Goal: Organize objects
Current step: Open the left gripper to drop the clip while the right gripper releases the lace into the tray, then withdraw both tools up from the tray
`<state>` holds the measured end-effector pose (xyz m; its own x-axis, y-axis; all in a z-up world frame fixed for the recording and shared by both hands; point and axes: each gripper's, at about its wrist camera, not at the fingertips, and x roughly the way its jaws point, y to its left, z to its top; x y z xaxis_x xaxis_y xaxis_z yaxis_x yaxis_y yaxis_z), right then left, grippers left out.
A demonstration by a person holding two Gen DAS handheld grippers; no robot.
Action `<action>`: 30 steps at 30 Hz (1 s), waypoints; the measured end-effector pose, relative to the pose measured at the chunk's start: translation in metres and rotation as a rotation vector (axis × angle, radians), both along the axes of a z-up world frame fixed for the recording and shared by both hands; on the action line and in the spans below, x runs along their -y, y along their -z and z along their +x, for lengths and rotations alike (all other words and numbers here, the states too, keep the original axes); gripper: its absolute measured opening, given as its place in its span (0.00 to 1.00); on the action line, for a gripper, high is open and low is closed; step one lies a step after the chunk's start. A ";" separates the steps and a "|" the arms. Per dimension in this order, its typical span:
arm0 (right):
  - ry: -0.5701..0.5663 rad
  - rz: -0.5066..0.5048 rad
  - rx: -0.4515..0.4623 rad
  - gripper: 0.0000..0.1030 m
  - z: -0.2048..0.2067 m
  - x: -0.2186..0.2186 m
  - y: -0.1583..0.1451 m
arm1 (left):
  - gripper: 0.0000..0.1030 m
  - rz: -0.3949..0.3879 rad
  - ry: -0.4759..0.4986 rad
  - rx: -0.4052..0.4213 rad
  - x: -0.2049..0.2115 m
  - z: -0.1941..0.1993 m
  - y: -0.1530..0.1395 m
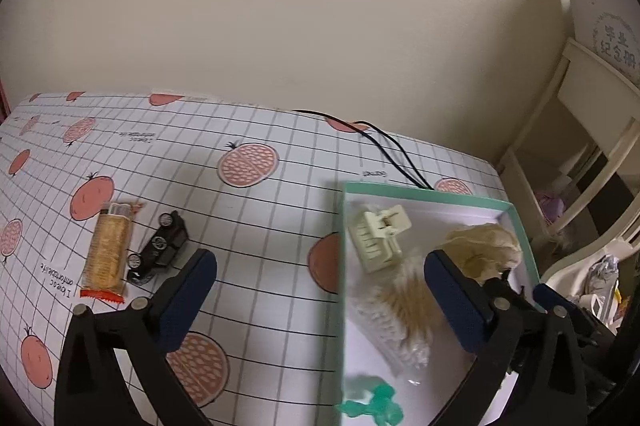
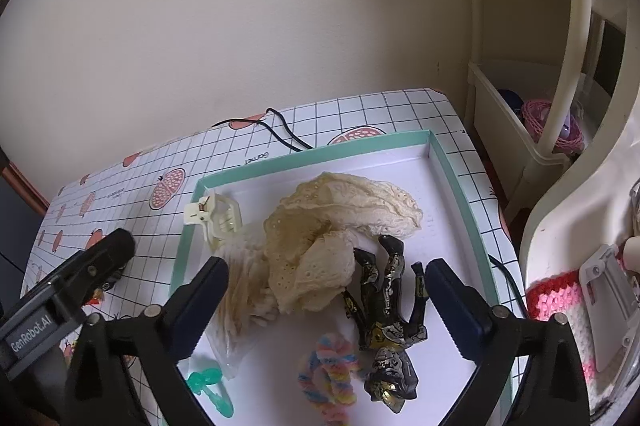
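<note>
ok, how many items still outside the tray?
2, both on the tablecloth left of the tray: a cracker pack and, right beside it, a black toy car. More could be hidden under the tools or out of frame.

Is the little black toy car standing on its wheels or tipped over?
Tipped over. The toy car lies on its side on the tablecloth beside the biscuit packet, wheels facing sideways.

Dim soft indoor light; fisheye-curved edges; motion blur in left view.
</note>
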<state>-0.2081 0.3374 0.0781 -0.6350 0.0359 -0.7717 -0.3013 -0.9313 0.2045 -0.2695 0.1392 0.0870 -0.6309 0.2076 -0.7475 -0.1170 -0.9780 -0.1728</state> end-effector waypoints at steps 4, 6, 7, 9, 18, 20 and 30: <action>0.007 0.011 -0.004 1.00 0.000 -0.001 0.001 | 1.00 0.005 -0.012 0.006 0.007 0.000 0.004; 0.009 0.016 -0.002 1.00 0.001 -0.002 0.001 | 1.00 0.003 -0.016 0.009 0.009 0.000 0.006; 0.009 0.016 -0.002 1.00 0.001 -0.003 0.001 | 1.00 0.009 -0.016 0.012 0.010 -0.001 0.006; 0.009 0.016 -0.002 1.00 0.002 -0.003 0.001 | 1.00 0.015 -0.013 0.017 0.012 -0.001 0.006; -0.014 0.009 0.001 1.00 0.002 -0.002 -0.010 | 1.00 0.041 -0.031 0.032 0.030 0.001 -0.013; -0.021 0.002 -0.018 1.00 0.005 0.000 -0.020 | 1.00 0.052 -0.038 0.036 0.039 0.002 -0.020; -0.128 0.023 -0.089 1.00 0.011 0.044 -0.061 | 1.00 0.059 -0.127 -0.012 0.107 0.024 -0.061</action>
<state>-0.1969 0.2932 0.1395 -0.7014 -0.0327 -0.7120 -0.1613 -0.9657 0.2033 -0.2457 0.0326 0.1482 -0.6638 0.1683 -0.7287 0.0050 -0.9733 -0.2294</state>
